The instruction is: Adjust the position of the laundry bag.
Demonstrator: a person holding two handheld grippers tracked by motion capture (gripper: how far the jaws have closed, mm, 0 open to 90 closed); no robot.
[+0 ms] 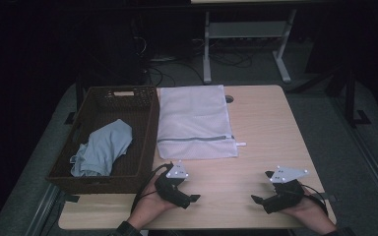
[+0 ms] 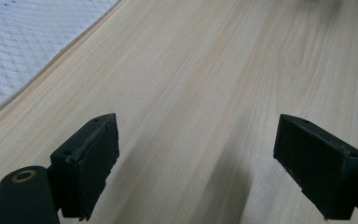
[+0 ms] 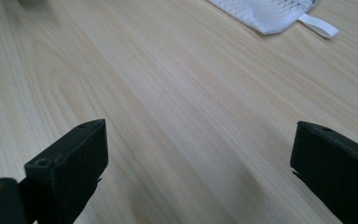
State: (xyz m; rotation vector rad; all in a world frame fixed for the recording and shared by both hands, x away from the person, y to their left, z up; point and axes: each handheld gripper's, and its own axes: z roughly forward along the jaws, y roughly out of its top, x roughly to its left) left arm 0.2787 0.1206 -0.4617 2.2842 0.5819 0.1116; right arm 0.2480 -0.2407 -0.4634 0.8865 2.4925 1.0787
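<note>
We hold the left gripper (image 1: 193, 198) low over the near edge of the table (image 1: 266, 147), its jaws spread wide with nothing but bare wood between them. Our right gripper (image 1: 257, 200) sits well apart from it across the same near strip of wood, its jaws likewise spread and empty. The two tools point inward toward each other, each carried in one of our hands at the bottom of the high view.

Just beyond the left gripper lies the white mesh bag (image 1: 194, 123), flat on the table with its grey zipper running along the end nearest us. A small white tab (image 3: 320, 25) sticks out from the bag's corner, on the side facing the right gripper.

Further off to the outer side of the left gripper, touching the bag's edge, stands a dark woven basket (image 1: 145, 132). Inside it lies a crumpled light blue cloth (image 1: 102, 147), bunched toward the basket's near end.
</note>
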